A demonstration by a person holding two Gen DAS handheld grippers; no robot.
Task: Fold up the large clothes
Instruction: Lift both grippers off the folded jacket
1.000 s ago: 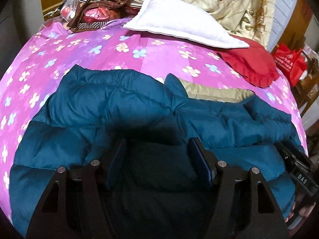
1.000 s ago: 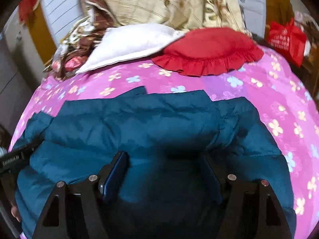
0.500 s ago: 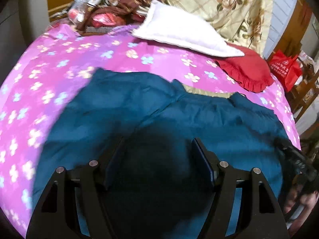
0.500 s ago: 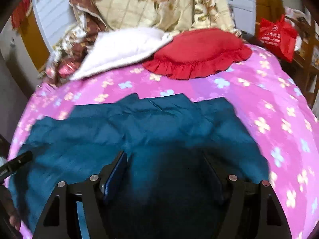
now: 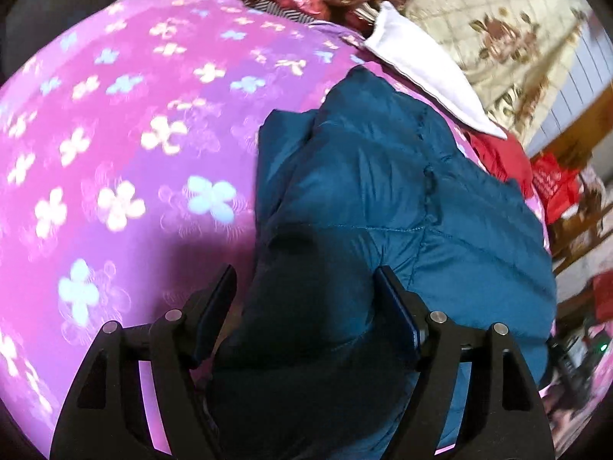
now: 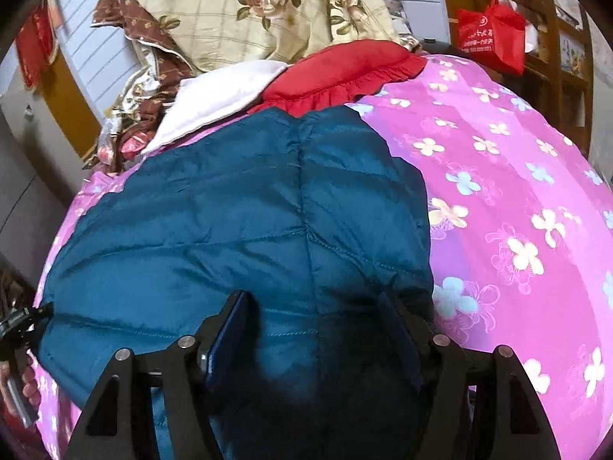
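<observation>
Jacket fabric fills the space ahead of both my grippers: a teal quilted jacket (image 6: 237,222) lies folded into a compact bundle on the pink flowered bedspread (image 5: 115,153).

My left gripper (image 5: 302,303) hangs over the near left edge of the bundle. Its jaws have just been opening and stand wide; dark, shadowed fabric sits between them, and whether the pads press on it I cannot tell. The left finger (image 5: 214,306) is over the bedspread just beside the jacket's edge, the right one over the jacket.

My right gripper (image 6: 314,329) is over the near right part of the jacket. Its jaws have just been closing a little and are set wide, with shaded fabric between them; I cannot tell if that fabric is pinched.

Beyond the jacket, a white pillow (image 6: 226,96) and a red frilled cushion (image 6: 345,73) lie at the head of the bed, with a cream rose-patterned quilt (image 6: 268,11) behind them. A red bag (image 6: 486,34) sits off the bed's far right corner. At the left edge of the right wrist view, my other hand (image 6: 23,387) shows faintly.
</observation>
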